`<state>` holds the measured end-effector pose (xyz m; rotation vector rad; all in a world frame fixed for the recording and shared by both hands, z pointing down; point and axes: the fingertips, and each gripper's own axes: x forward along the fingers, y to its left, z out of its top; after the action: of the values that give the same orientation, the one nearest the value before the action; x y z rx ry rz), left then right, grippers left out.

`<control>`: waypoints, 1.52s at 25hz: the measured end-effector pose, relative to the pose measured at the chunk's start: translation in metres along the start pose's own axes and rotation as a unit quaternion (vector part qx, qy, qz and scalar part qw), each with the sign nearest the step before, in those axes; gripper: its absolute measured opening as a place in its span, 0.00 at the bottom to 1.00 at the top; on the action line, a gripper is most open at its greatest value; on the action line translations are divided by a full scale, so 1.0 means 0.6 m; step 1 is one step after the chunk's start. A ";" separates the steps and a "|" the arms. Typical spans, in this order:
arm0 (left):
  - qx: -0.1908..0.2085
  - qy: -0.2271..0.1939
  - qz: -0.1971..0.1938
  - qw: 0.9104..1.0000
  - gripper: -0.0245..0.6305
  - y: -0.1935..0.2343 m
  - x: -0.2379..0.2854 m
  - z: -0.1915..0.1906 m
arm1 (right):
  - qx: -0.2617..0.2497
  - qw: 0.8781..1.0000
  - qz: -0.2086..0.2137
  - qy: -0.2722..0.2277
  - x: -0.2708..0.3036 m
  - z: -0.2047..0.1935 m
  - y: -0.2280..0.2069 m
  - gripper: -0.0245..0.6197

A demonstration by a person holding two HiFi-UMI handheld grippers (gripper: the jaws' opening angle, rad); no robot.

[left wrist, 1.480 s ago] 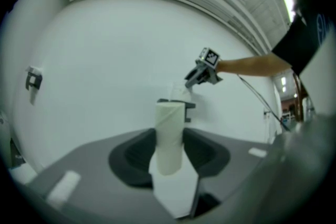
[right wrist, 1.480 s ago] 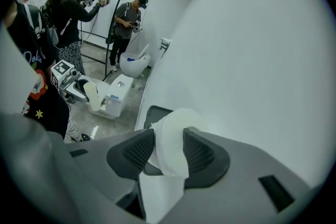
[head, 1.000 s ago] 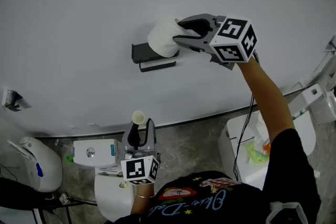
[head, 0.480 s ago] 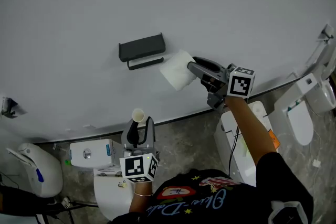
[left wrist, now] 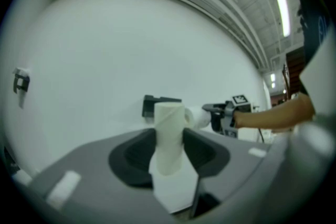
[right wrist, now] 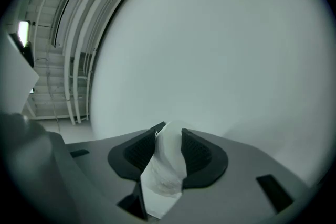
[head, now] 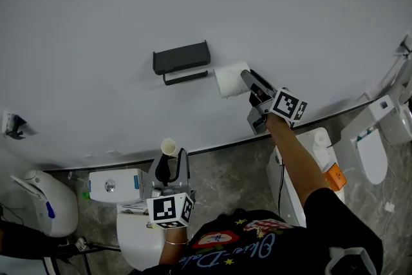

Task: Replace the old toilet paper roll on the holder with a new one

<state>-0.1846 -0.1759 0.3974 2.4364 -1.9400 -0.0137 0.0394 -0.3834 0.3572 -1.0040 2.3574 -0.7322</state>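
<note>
The black holder [head: 181,60] sits empty on the white wall. Just right of it and slightly lower, my right gripper [head: 246,79] is shut on a full white toilet paper roll [head: 230,80]; its jaws have just been closing a little, with the roll [right wrist: 167,170] between them. My left gripper [head: 172,161] stays low, in front of the person, shut on a slim, nearly used-up roll [head: 169,147] standing upright. In the left gripper view that slim roll [left wrist: 169,123] stands between the jaws, with the holder [left wrist: 157,105] and the right gripper's roll [left wrist: 197,115] beyond it.
A white toilet tank [head: 116,187] stands below the left gripper. Another white fixture [head: 38,203] is at the far left. Further toilets [head: 309,170] [head: 373,151] stand on the right. A small fitting [head: 13,124] is on the wall at the left.
My right gripper has carried the full roll from the holder down and to the right while rolling over. The holder now shows empty. The left gripper has kept still.
</note>
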 end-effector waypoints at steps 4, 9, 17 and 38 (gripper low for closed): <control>0.001 0.002 0.017 1.000 0.29 0.020 -0.010 0.000 | 0.008 1.000 -0.022 -0.019 0.036 -0.007 -0.016 0.29; 0.002 0.002 0.032 0.999 0.29 0.036 -0.022 -0.001 | 0.010 0.999 -0.018 -0.027 0.067 -0.018 -0.003 0.28; 0.001 0.001 0.040 0.999 0.29 0.049 -0.028 -0.001 | -0.008 1.000 0.021 0.010 0.125 -0.083 0.060 0.28; 0.010 -0.001 0.033 0.999 0.29 0.043 -0.031 -0.001 | -0.276 0.952 0.062 0.113 0.060 -0.175 0.141 0.28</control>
<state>-0.2140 -0.1634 0.3983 2.3836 -2.0297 0.0060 -0.0888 -0.3306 0.3746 -1.0118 2.8802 -0.1331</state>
